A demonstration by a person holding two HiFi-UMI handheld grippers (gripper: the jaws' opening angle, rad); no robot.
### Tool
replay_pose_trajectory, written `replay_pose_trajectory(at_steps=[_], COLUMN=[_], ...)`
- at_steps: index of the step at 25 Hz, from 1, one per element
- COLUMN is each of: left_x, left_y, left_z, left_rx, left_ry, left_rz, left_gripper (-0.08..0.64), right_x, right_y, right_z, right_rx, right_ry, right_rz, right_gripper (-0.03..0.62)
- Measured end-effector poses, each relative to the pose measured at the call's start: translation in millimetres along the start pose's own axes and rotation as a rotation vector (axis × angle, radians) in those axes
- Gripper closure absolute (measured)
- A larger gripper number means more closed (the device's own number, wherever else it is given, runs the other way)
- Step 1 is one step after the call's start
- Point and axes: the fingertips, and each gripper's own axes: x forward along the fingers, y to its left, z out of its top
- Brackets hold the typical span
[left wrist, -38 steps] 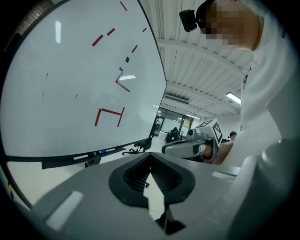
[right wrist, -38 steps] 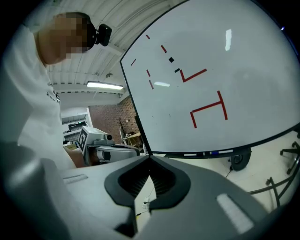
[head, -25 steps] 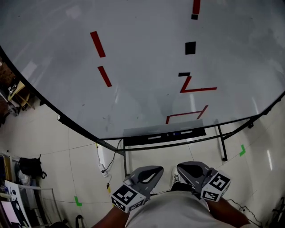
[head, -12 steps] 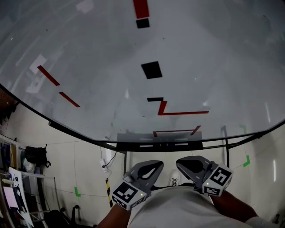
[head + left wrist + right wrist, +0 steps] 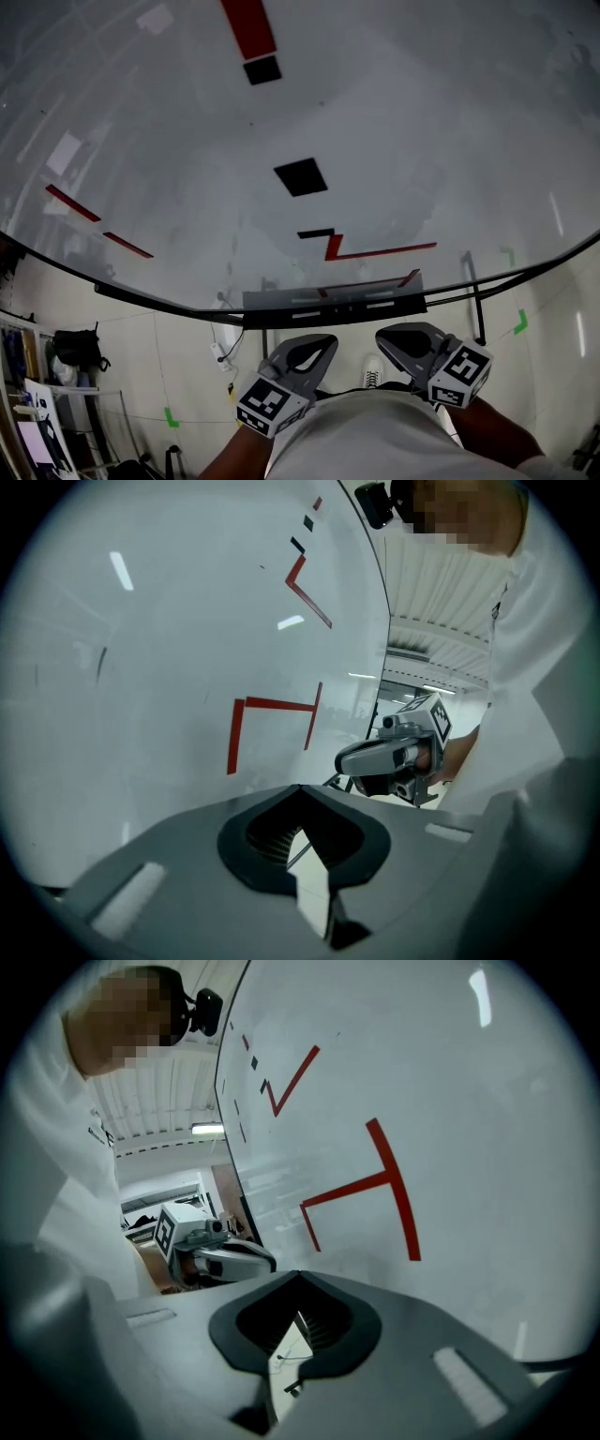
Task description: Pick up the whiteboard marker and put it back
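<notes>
Head view shows a large white whiteboard (image 5: 422,141) with red marks. On its dark grey tray (image 5: 272,302) lies a slim pale stick, likely the whiteboard marker (image 5: 309,300), though too small to confirm. The left gripper (image 5: 317,349) and right gripper (image 5: 392,339) hang near the torso, jaws pressed together on nothing. The marker is probably light, rigid and slick; pinch mid-barrel.

Whiteboard marker (image 5: 309,300) flat on tray (image 5: 412,302)
</notes>
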Motion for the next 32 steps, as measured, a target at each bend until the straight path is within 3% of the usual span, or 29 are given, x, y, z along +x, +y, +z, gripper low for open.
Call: replay_pose_trajectory(at_steps=[5,8,13,24,32], left_x=[-12,-21,-30,-44,-57], left_y=[4,6,12,18,23], left_z=[2,5,1,-5,-10], left_rx=[0.045,0.049,0.052,0.038,0.006], left_ry=[0.001,-0.015,-0.013,-0.025,-0.036], left_rz=[-0.064,-0.088,-0.118,-0.13,-0.109], left_gripper=[0.543,0.543,0.543,0.543,0.543], right_x=[10,16,26,23,33], right_y=[9,14,22,5,-11], right_z=[0,-2,-10,-54,-71], right_rx=[-0.044,-0.125,-0.305,-0.633,-0.75], right_ry=[-0.002,0.027,0.166,0.466,0.59], right_rz=[-0.069,-0.114,-0.15,-0.248,-0.274], right_gripper=[0.591,0.591,0.552,0.552,0.537])
